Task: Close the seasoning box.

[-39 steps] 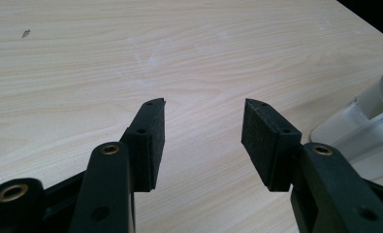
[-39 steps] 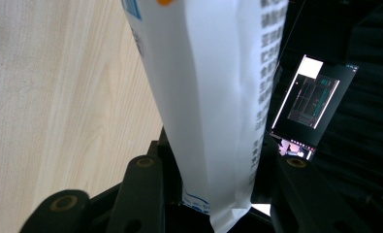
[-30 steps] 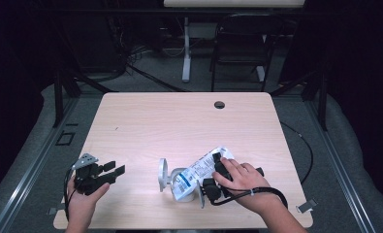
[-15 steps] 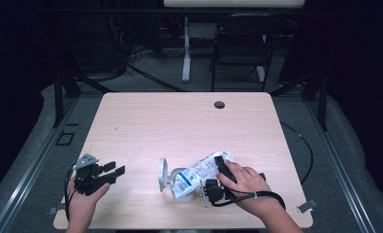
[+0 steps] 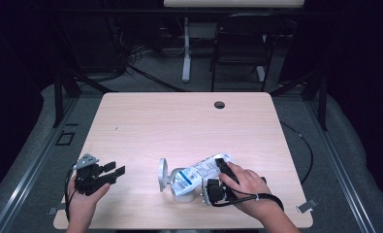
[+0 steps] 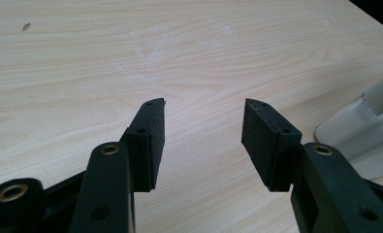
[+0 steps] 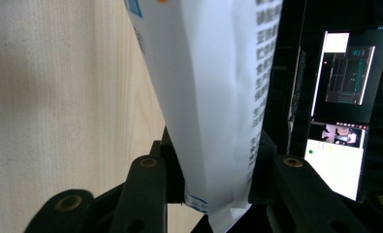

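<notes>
The right gripper [image 7: 213, 189] has its two black jaws clamped on the bottom edge of a white printed plastic pouch with blue label markings [image 7: 213, 87]; in the right gripper view the pouch wall rises straight up from between the pads, flattened where they pinch it. In the high view the same white printed pouch [image 5: 199, 174] lies tilted across a white rounded plastic container [image 5: 172, 178] just ahead of the fingertips, on the near part of the pale wooden table [image 5: 179, 121]. Whether the pouch mouth reaches inside the container cannot be told from these frames. The left gripper [image 6: 203, 141] rests low over bare table with its jaws wide apart and nothing between them; an edge of the white container [image 6: 363, 136] shows to one side of the far jaw, near but not touching. Assessment: the pouch appears to be thin, flexible film, light, and liable to fold or slide under load; the flat sealed edge now between the right pads looks the soundest place to hold, since the filled body would bulge and slip. The container appears rigid and light, and could shift or tip if the pouch drags on it; the open left gripper is placed to steady it by its rim or wall.
</notes>
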A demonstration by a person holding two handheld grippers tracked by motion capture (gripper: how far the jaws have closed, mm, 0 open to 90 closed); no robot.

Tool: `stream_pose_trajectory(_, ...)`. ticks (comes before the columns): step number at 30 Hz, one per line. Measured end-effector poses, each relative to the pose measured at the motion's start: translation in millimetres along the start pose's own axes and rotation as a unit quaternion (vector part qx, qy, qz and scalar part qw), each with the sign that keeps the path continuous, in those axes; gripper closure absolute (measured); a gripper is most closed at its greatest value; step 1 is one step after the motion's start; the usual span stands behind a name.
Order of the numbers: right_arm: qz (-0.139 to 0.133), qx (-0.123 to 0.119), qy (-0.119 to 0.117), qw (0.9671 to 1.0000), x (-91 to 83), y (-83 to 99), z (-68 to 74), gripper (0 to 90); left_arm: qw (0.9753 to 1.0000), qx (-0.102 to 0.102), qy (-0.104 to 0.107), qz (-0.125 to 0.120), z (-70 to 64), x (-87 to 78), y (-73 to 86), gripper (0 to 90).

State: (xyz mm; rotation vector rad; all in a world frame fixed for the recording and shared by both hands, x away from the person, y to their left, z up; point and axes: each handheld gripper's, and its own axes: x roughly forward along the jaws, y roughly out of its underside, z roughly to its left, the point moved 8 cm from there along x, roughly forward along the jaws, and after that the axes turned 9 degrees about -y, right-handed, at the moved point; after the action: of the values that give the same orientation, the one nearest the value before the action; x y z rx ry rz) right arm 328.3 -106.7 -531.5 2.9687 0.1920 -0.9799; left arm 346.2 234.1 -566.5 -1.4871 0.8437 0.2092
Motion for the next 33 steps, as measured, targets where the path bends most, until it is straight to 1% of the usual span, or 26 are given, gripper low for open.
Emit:
stream_pose_trajectory(3,-0.001,0.008,-0.003,1.0000,-0.6,0.0,0.6,69.0,1.0000,0.000,-0.001,-0.001,0.1,0.1,-0.1,51.2)
stream_pose_trajectory(4,-0.006,0.015,-0.005,0.9999,0.1,-0.3,1.6,69.1,1.0000,-0.001,-0.001,-0.001,0.2,0.1,0.0,51.2)
stream_pose_trajectory(5,-0.003,0.016,-0.006,0.9999,-0.7,0.2,1.5,69.3,1.0000,-0.002,-0.001,-0.001,0.2,0.2,0.0,51.2)
stream_pose_trajectory(8,-0.015,0.033,-0.009,0.9993,0.7,0.2,3.3,70.1,1.0000,-0.001,-0.001,-0.001,0.1,0.2,0.1,51.2)
stream_pose_trajectory(9,-0.011,0.033,-0.012,0.9993,-0.1,0.9,3.3,70.5,1.0000,0.000,-0.001,0.000,0.2,0.1,0.2,51.2)
stream_pose_trajectory(11,-0.018,0.045,-0.014,0.9987,0.2,0.9,4.8,71.3,1.0000,-0.001,0.000,0.000,0.1,0.2,0.2,51.2)
stream_pose_trajectory(12,-0.009,0.043,-0.013,0.9989,-1.9,2.1,4.0,71.5,1.0000,-0.001,0.000,0.000,0.2,0.3,0.2,51.2)
stream_pose_trajectory(13,-0.024,0.058,-0.018,0.9978,-0.1,1.0,6.0,71.7,1.0000,-0.001,0.000,0.000,0.3,0.4,0.3,51.2)
stream_pose_trajectory(17,-0.033,0.076,-0.025,0.9963,0.3,2.0,8.8,72.7,1.0000,-0.001,-0.001,0.001,0.4,0.7,0.6,51.2)
stream_pose_trajectory(18,-0.030,0.075,-0.027,0.9964,-0.1,2.8,9.0,73.1,1.0000,-0.001,-0.001,0.000,0.4,1.0,0.5,51.1)
stream_pose_trajectory(19,-0.036,0.081,-0.029,0.9957,0.7,2.6,10.3,73.6,1.0000,-0.001,-0.001,0.001,0.4,0.8,0.7,51.1)
stream_pose_trajectory(20,-0.033,0.081,-0.029,0.9958,0.4,3.1,10.3,74.1,1.0000,-0.001,-0.001,0.001,0.6,0.7,0.7,51.2)
stream_pose_trajectory(21,-0.036,0.087,-0.030,0.9951,1.0,2.9,11.1,74.8,1.0000,-0.001,-0.001,0.001,0.7,0.6,0.7,51.1)
stream_pose_trajectory(22,-0.032,0.086,-0.032,0.9953,0.6,3.5,11.0,75.5,1.0000,0.000,-0.001,0.001,0.9,0.6,0.8,51.2)
stream_pose_trajectory(27,-0.037,0.094,-0.036,0.9942,2.1,2.7,12.4,78.3,1.0000,-0.001,-0.001,0.001,0.8,0.9,0.9,51.2)
stream_pose_trajectory(33,-0.038,0.098,-0.037,0.9938,1.3,2.0,11.2,80.3,1.0000,0.000,-0.003,0.001,1.3,1.2,1.1,51.1)
